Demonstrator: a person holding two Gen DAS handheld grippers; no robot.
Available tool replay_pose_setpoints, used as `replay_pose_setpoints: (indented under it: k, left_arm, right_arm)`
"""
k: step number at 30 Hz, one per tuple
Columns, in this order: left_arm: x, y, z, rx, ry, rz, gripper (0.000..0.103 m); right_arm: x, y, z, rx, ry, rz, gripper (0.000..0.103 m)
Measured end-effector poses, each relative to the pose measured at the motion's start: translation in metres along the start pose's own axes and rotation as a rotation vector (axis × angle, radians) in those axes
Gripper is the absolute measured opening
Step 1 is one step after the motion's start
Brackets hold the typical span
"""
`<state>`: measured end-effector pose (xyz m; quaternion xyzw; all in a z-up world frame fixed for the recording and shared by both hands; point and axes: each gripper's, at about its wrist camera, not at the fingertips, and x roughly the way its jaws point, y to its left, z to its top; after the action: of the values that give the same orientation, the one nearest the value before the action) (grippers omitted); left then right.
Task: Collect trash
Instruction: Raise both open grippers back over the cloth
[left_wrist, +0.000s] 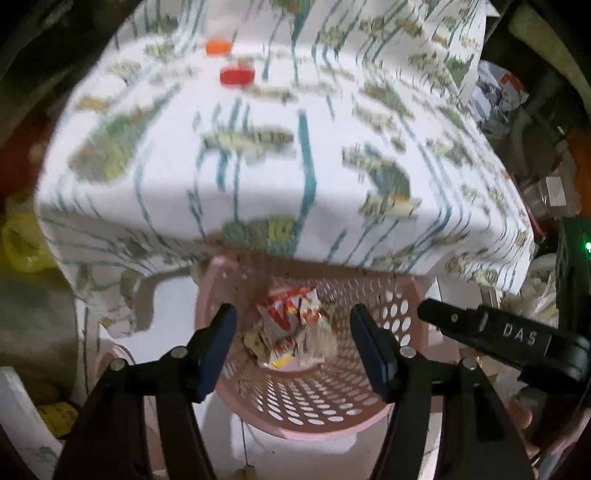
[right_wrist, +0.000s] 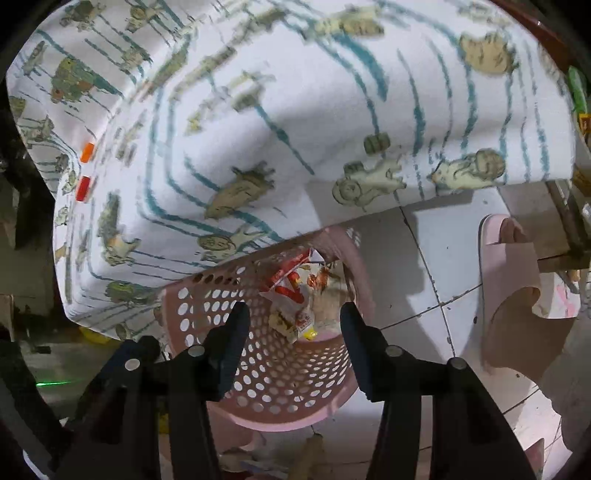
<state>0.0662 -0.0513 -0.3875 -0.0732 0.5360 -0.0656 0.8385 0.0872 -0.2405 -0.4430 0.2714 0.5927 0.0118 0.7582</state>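
Observation:
A pink perforated basket (left_wrist: 391, 314) stands on the floor, partly under the edge of a table draped in a white patterned cloth (left_wrist: 258, 177). Inside lie several crumpled wrappers (left_wrist: 291, 314), red, white and yellow. My left gripper (left_wrist: 293, 321) hovers over the basket mouth, open, with nothing between its fingers. In the right wrist view the same basket (right_wrist: 207, 295) and wrappers (right_wrist: 295, 295) show below my right gripper (right_wrist: 293, 317), which is also open and holds nothing. The right gripper's black finger (left_wrist: 480, 321) reaches in at the right of the left wrist view.
An orange cap (left_wrist: 218, 47) and a red cap (left_wrist: 236, 75) lie on the cloth; both show at the left in the right wrist view, orange cap (right_wrist: 87, 152) and red cap (right_wrist: 84, 188). A pink slipper on a foot (right_wrist: 509, 266) stands on white floor tiles (right_wrist: 443, 251). Clutter surrounds the table.

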Motion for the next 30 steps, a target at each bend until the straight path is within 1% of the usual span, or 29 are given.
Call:
replay_pose_setpoints:
  k: [3,6,8,11,15,17,18,19,20,21,22,24,25,26,28,29,30]
  left_arm:
    - [-0.023,0.000,0.011,-0.023,-0.068,0.014,0.061]
    - [-0.043,0.002,0.018,-0.051,-0.126,0.013,0.061]
    - [-0.057,0.000,0.021,-0.040,-0.161,0.025,0.061]
    - [-0.077,-0.006,0.027,0.001,-0.226,0.062,0.062]
    - [-0.102,-0.009,0.030,0.012,-0.313,0.081,0.071]
    - [-0.115,-0.010,0.030,0.011,-0.358,0.107,0.080]
    - [-0.121,-0.010,0.029,0.013,-0.383,0.112,0.087]
    - [-0.126,-0.011,0.029,0.013,-0.401,0.114,0.091]
    - [-0.133,-0.011,0.029,0.011,-0.421,0.121,0.092]
    - [-0.139,-0.012,0.030,0.011,-0.435,0.130,0.097]
    - [-0.144,-0.013,0.032,0.016,-0.449,0.134,0.101]
    - [-0.160,-0.014,0.037,0.032,-0.486,0.148,0.103]
    - [-0.167,-0.014,0.040,0.038,-0.511,0.158,0.103]
    - [-0.176,-0.016,0.044,0.045,-0.528,0.169,0.103]
    - [-0.192,-0.017,0.055,0.051,-0.549,0.170,0.103]
    - [-0.198,-0.018,0.061,0.051,-0.554,0.157,0.103]
    - [-0.206,-0.020,0.067,0.068,-0.563,0.138,0.103]
  right_arm:
    - [-0.026,0.012,0.002,-0.034,-0.074,-0.022,0.054]
    - [-0.054,0.023,0.004,-0.055,-0.153,-0.024,0.054]
    - [-0.075,0.028,0.006,-0.067,-0.209,-0.013,0.054]
    - [-0.100,0.035,0.008,-0.081,-0.277,-0.012,0.054]
    - [-0.124,0.042,0.010,-0.102,-0.334,-0.003,0.054]
    - [-0.134,0.045,0.010,-0.106,-0.357,-0.006,0.054]
    - [-0.138,0.045,0.010,-0.108,-0.365,-0.007,0.054]
    - [-0.142,0.046,0.009,-0.112,-0.374,-0.009,0.054]
    - [-0.146,0.047,0.011,-0.120,-0.384,-0.015,0.054]
    - [-0.153,0.049,0.013,-0.146,-0.401,-0.041,0.054]
    - [-0.163,0.053,0.015,-0.184,-0.439,-0.097,0.054]
    - [-0.180,0.059,0.021,-0.218,-0.488,-0.153,0.054]
    - [-0.192,0.062,0.027,-0.231,-0.497,-0.142,0.054]
    - [-0.207,0.068,0.033,-0.248,-0.508,-0.111,0.054]
    - [-0.232,0.080,0.041,-0.281,-0.550,-0.083,0.056]
    - [-0.246,0.088,0.045,-0.314,-0.579,-0.078,0.061]
    - [-0.260,0.097,0.048,-0.358,-0.611,-0.078,0.063]
